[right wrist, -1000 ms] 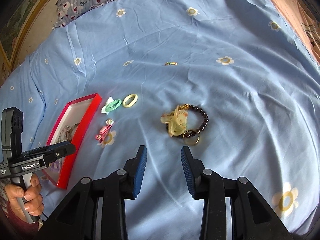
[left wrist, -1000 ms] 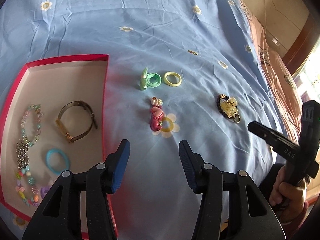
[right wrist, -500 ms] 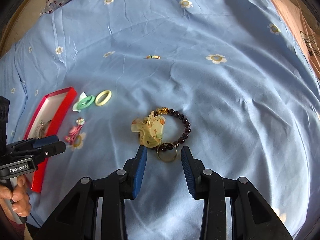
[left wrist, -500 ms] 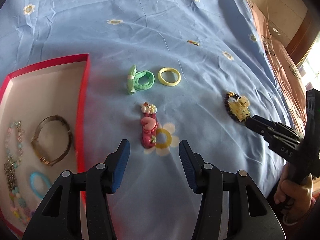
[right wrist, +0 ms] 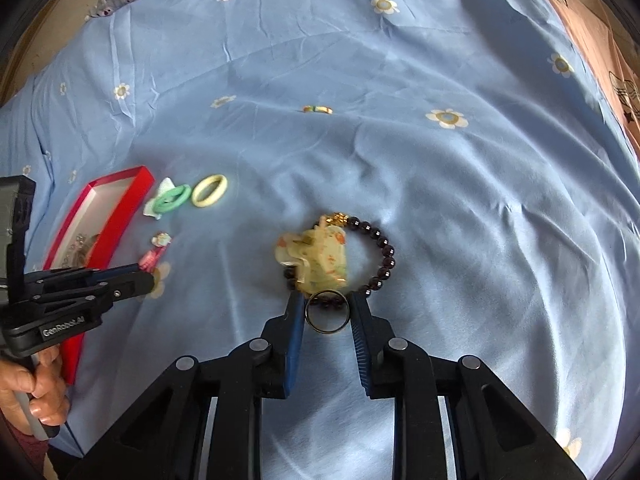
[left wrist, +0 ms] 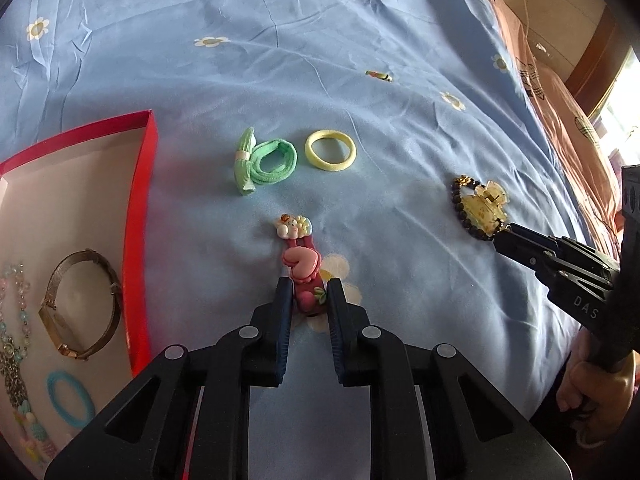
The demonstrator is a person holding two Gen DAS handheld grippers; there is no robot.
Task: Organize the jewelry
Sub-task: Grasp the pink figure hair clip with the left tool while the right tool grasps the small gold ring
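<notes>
A pink cartoon hair clip [left wrist: 302,262] lies on the blue bedsheet. My left gripper [left wrist: 310,294] straddles its near end; the jaws are closing and the pads touch both sides of the clip. A dark bead bracelet [right wrist: 386,258] with a yellowish charm [right wrist: 320,258] and a metal ring [right wrist: 326,312] lies further right. My right gripper [right wrist: 326,306] is closing on that ring, which fills the gap between the pads. In each wrist view the other gripper shows at the edge: the left gripper [right wrist: 146,280] and the right gripper [left wrist: 504,238].
A red-walled box [left wrist: 140,200] at the left holds a gold bangle [left wrist: 80,304], a blue hair tie [left wrist: 70,400] and a bead necklace [left wrist: 16,320]. A green scrunchie [left wrist: 276,160] and a yellow hair tie [left wrist: 330,150] lie beyond the clip. A small ring [left wrist: 378,75] lies far off.
Both grippers have come forward and down onto their items. The left jaws have narrowed around the pink clip, and the right jaws around the metal ring.
</notes>
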